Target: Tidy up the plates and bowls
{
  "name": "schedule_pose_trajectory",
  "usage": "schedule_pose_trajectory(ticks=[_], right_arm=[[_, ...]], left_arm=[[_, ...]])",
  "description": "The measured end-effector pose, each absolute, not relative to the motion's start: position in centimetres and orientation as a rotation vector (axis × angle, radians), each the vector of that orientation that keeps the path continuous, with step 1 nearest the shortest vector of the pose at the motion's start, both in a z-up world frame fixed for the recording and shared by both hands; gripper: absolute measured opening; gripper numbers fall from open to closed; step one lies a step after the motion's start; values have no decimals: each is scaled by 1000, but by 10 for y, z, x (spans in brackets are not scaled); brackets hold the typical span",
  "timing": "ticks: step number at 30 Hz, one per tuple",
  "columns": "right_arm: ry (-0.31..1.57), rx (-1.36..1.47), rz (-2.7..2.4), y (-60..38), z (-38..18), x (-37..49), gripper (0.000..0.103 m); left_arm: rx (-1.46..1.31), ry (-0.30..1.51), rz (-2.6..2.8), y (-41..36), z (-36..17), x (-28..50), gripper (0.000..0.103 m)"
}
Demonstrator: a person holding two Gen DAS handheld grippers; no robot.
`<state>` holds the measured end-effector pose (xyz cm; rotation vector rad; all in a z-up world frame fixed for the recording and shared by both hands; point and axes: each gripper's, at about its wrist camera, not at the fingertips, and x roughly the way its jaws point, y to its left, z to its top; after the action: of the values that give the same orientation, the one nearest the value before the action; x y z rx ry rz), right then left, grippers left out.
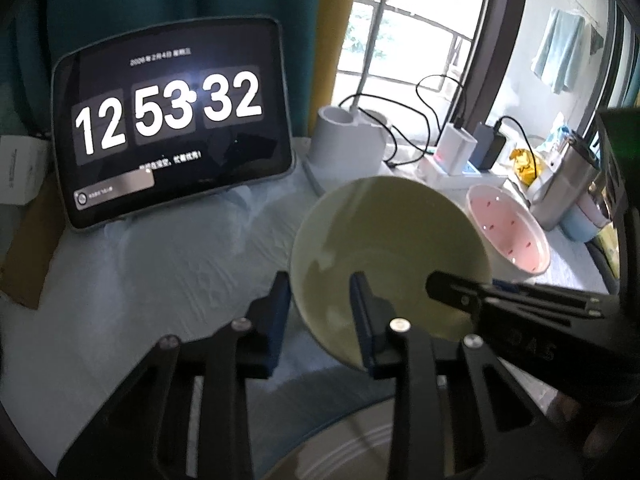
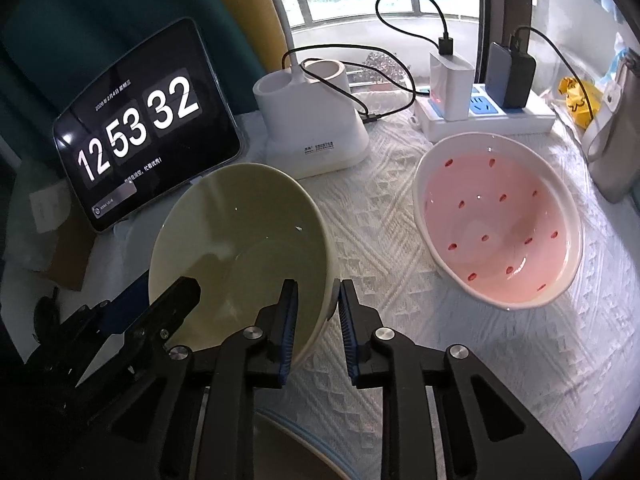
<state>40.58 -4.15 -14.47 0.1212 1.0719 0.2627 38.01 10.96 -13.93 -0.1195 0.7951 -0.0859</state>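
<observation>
A pale green bowl [image 1: 380,232] [image 2: 240,220] is tipped on the white quilted cloth, its opening turned toward the cameras. My left gripper [image 1: 320,308] straddles the bowl's left rim, one pad outside and one inside, pressed on the wall. My right gripper [image 2: 318,312] clamps the opposite rim between its blue pads. Each view shows the other gripper's fingers [image 1: 444,282] [image 2: 188,284] hooked over the far rim. A pink oval bowl with red specks [image 1: 508,232] [image 2: 500,220] sits to the right, untouched. A plate's rim [image 2: 288,440] shows below the grippers.
A tablet showing a clock [image 2: 140,128] leans at the back left. A white lamp base [image 2: 316,128] and a power strip with chargers and cables [image 2: 492,116] stand behind the bowls. A steel bottle [image 1: 568,176] and a grey bag [image 2: 612,148] crowd the right edge.
</observation>
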Motion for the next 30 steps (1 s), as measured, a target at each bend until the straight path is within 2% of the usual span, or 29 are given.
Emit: schedule_pose_trajectory(ticks=[30], right_arm=[[938, 211, 318, -72, -74, 356, 22]], left_arm=[[-82, 652, -110, 85, -72, 322, 31]])
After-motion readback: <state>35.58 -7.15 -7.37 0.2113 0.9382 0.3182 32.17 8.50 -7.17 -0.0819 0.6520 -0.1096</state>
